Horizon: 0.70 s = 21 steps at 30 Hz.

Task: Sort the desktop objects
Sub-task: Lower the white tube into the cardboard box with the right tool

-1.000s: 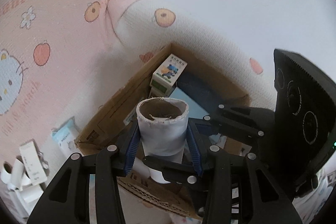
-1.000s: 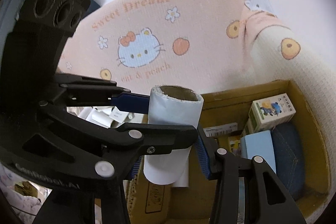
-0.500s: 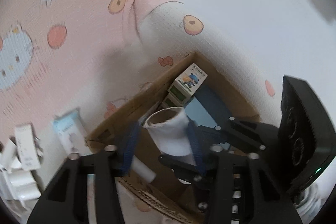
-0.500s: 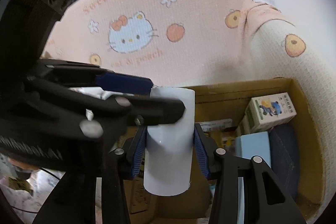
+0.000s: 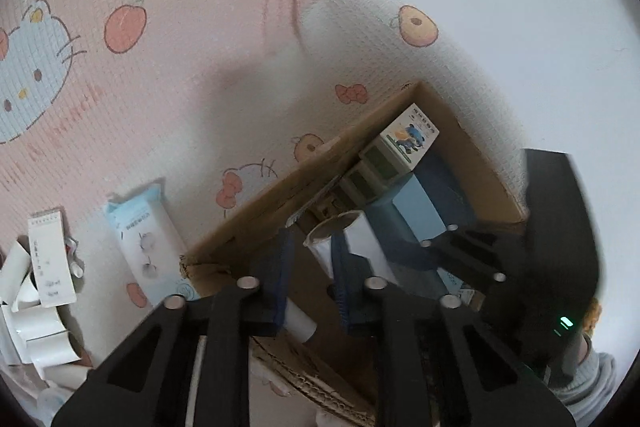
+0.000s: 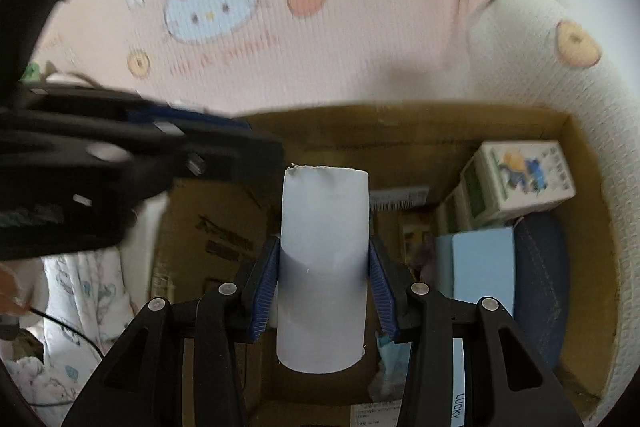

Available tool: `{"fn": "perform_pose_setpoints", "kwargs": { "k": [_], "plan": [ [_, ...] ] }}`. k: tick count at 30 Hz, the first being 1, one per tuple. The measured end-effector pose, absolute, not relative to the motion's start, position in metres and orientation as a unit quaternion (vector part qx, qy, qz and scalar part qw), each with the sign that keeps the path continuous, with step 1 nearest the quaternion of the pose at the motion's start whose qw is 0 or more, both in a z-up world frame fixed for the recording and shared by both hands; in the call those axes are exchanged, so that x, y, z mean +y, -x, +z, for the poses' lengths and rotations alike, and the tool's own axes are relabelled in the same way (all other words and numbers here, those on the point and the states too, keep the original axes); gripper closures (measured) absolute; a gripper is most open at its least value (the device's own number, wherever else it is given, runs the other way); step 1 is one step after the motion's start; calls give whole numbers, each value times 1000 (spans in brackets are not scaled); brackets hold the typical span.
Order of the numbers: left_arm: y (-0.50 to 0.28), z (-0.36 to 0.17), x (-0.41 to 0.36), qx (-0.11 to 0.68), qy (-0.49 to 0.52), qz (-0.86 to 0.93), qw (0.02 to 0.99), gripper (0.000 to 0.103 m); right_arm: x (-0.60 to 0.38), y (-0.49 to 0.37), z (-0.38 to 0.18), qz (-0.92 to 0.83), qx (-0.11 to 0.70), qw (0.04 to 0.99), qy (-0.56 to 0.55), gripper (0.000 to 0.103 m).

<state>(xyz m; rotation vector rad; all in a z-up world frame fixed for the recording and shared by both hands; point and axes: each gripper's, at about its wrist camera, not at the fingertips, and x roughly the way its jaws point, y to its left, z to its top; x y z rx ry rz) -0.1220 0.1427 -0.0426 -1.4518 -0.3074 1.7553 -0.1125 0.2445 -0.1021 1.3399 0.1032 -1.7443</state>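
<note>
A white paper roll (image 6: 324, 227) stands upright over the open cardboard box (image 6: 400, 115), and my right gripper (image 6: 322, 251) is shut on its lower half. In the left wrist view the same roll (image 5: 360, 243) leans over the box (image 5: 360, 131), with the right gripper's fingers (image 5: 460, 255) clamped on it from the right. My left gripper (image 5: 310, 275) is off the roll. Its jaws are closing, a narrow gap remains, and nothing is pressed between them. From the right wrist it shows as a blur (image 6: 240, 147) at the left, just beside the roll's top.
Inside the box lie a small printed carton (image 6: 524, 179), a light blue box (image 6: 480, 267) and a dark blue denim item (image 6: 540, 267). Left of the box sit a tissue pack (image 5: 144, 247), a notepad (image 5: 48, 259) and loose paper rolls (image 5: 36, 331) on a pink cartoon-print cloth (image 5: 160, 67).
The left gripper has let go of the roll, drawn away to its side and narrowed its jaws. The right gripper keeps the roll and has sunk with it toward the box.
</note>
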Motion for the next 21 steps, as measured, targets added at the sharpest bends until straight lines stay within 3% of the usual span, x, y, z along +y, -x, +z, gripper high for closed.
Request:
{"fn": "perform_pose_setpoints", "kwargs": {
  "k": [1,4,10,21],
  "plan": [
    [123,-45,140,-126,578,696,407,100,242,114,-107,-697,40,453,-554,62],
    [125,-49,133,-139,573,697,408,103,236,118,-121,-675,40,449,-584,62],
    [126,-48,118,-157,548,703,425,103,220,129,-149,-628,37,436,-644,62],
    [119,-42,107,-146,515,709,460,103,188,127,-196,-560,101,420,-707,62]
  ]
}}
